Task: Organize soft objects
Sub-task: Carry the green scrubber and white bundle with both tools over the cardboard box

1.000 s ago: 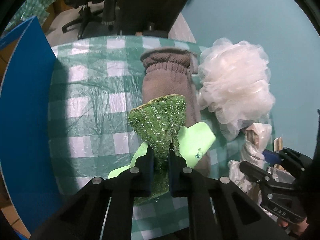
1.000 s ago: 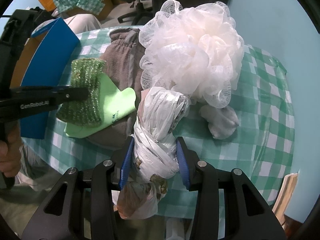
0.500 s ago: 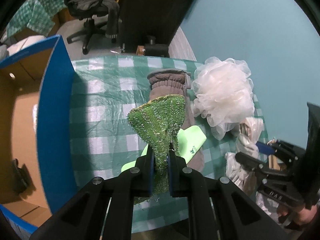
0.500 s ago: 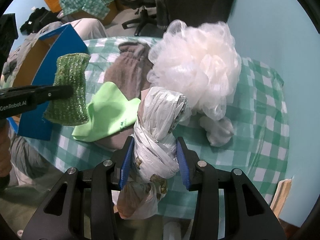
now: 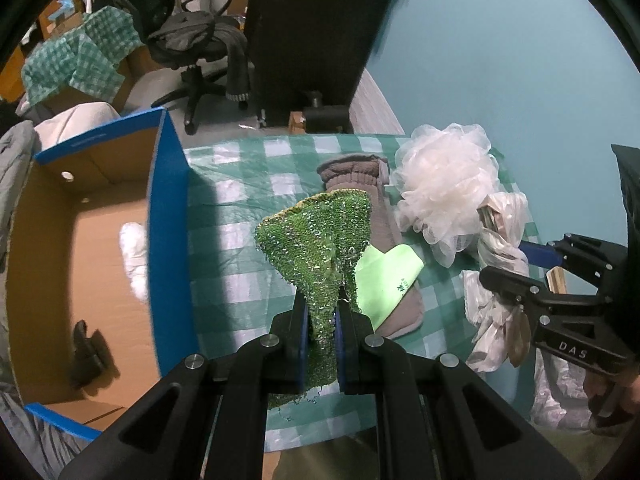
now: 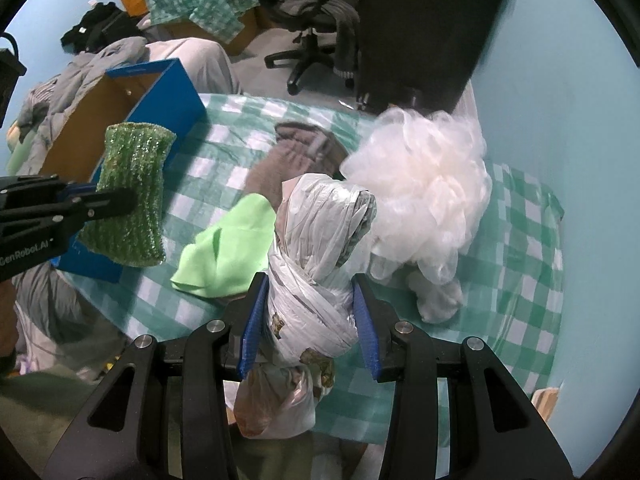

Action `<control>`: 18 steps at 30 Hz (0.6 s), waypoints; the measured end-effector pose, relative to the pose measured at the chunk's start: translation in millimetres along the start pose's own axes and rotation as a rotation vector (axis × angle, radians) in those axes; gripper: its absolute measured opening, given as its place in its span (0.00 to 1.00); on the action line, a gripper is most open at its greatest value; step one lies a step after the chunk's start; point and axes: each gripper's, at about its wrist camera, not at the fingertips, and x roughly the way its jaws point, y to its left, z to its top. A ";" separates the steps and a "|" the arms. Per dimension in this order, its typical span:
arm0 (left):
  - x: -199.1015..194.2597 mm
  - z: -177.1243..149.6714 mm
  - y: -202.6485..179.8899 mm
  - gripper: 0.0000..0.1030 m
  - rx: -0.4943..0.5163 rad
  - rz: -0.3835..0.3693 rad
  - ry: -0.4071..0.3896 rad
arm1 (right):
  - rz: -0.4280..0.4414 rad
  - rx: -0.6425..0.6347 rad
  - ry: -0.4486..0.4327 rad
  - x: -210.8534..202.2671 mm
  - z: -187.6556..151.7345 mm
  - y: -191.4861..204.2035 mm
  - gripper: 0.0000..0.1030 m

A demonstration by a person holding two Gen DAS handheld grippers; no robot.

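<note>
Green glittery scouring pad [image 5: 316, 248] upright, pinched in left gripper [image 5: 322, 328] jaws, bundled plastic bags [image 6: 316, 280] upright, clamped by right gripper [image 6: 308, 320].

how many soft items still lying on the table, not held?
3 that show: the brown sock at the middle of the checked cloth, the light green cloth lying over it, and the white bath pouf beside them. More may be hidden under the pouf.

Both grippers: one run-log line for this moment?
left gripper: shut on green scrub pad | right gripper: shut on bundled plastic bag | blue box: open
</note>
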 end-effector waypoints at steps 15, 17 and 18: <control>-42.5 -4.8 34.5 0.10 -0.070 0.070 -0.054 | 0.047 -0.097 -0.041 -11.0 35.1 39.7 0.39; -45.9 -6.7 41.1 0.10 -0.087 0.074 -0.059 | 0.056 -0.114 -0.047 -11.3 41.2 47.2 0.39; -47.6 -7.6 45.7 0.10 -0.097 0.080 -0.061 | 0.060 -0.122 -0.051 -11.4 44.2 51.7 0.39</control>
